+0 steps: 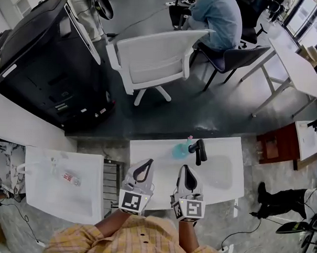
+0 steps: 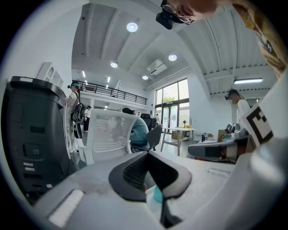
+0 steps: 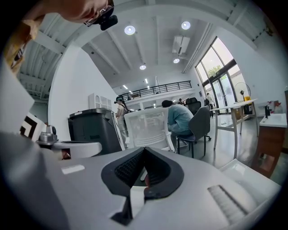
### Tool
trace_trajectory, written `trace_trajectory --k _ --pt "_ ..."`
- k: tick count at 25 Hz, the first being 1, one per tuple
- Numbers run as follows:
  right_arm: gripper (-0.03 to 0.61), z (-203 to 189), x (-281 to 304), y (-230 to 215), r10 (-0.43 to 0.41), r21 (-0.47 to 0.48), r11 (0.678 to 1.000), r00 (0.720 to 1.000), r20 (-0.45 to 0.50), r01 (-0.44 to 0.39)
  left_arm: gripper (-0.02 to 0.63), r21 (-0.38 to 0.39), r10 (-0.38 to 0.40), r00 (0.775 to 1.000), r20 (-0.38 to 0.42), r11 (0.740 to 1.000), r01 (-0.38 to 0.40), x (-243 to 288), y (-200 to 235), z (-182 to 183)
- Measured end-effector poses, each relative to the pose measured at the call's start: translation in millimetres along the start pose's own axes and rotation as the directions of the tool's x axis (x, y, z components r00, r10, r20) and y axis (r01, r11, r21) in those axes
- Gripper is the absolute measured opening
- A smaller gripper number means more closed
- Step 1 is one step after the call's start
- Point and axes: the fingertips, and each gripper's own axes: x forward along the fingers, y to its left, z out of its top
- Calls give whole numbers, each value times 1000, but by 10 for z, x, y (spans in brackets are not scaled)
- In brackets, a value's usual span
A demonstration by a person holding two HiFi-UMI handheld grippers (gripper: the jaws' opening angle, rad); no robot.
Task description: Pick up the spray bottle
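The spray bottle (image 1: 180, 150) lies on its side at the far edge of the small white table (image 1: 224, 173). Its body is translucent blue and its black trigger head (image 1: 200, 151) points right. My left gripper (image 1: 147, 163) is over the near left part of the table, short of the bottle, jaws together and empty. My right gripper (image 1: 184, 168) hovers beside it, just below the bottle, shut with nothing in it. In the left gripper view the closed tips of the left gripper (image 2: 146, 153) hide most of the bottle (image 2: 157, 194). The right gripper (image 3: 145, 149) also shows closed tips.
A white mesh chair (image 1: 156, 60) stands beyond the table, with a big black machine (image 1: 41, 60) at the far left. A seated person (image 1: 218, 16) and a white desk (image 1: 297, 66) are behind. A lower white table (image 1: 45, 197) is at my left, a brown cabinet (image 1: 275, 147) at right.
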Motion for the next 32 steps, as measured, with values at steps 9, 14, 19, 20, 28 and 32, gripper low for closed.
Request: trace_trajectory --k 9,14,19,20,28,32 --pt "2 -168 277 -145 -69 -5 998 997 -28 69 -2 -33 -49 998 -36 998 48 311 114 -110" --pt "2 -230 390 -189 -99 -7 995 994 -42 99 -2 -5 -88 995 -48 996 88 399 157 -178" --pt "39 -319 444 -272 -131 -9 991 989 -66 130 -2 -38 -98 992 -80 995 95 476 157 -227" --pt "49 -333 466 -293 -134 -8 991 989 -67 134 -2 -46 -97 991 -90 995 93 498 164 -236" --pt "125 -487 598 -394 -177 -2 984 981 -85 177 -2 -46 -101 991 -89 994 97 597 181 -301" --pt "147 -518 697 -507 -232 -36 973 967 -103 230 -2 -39 -110 989 -103 994 107 621 146 -325"
